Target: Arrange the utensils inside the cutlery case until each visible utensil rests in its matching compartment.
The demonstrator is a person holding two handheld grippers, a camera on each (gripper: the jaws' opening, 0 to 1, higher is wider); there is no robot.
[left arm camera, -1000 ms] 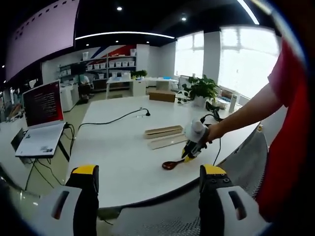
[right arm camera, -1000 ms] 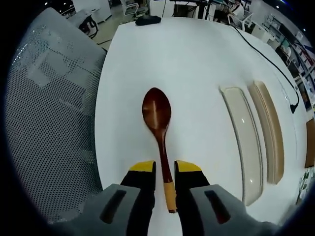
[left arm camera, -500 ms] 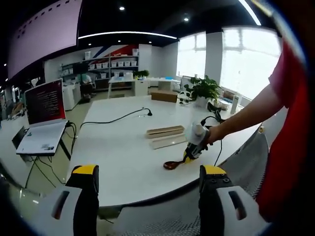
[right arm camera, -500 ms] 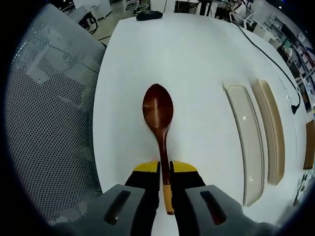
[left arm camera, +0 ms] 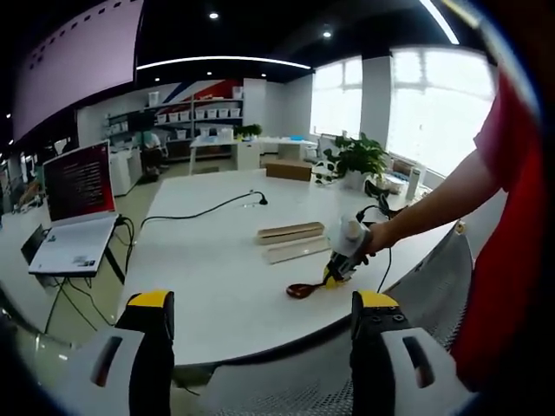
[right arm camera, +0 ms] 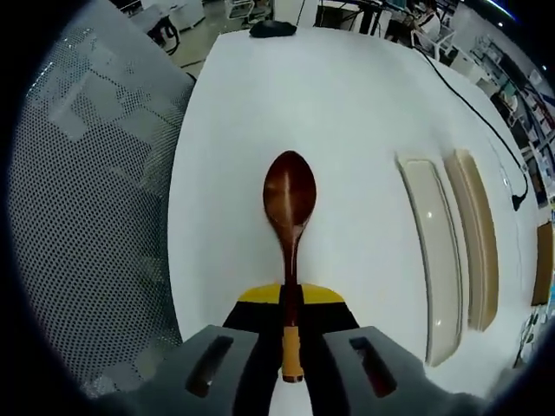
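Jaws of the right gripper (right arm camera: 290,299) are clamped on the handle of a dark wooden spoon (right arm camera: 290,195), whose bowl points away over the white table (right arm camera: 347,104), left of the case (right arm camera: 434,251) and its lid (right arm camera: 481,234), which lie side by side. Held off the table's near edge, the left gripper (left arm camera: 260,316) has its jaws wide apart with nothing between them. From that side the right gripper (left arm camera: 334,273) and spoon (left arm camera: 303,289) sit near the case (left arm camera: 295,250).
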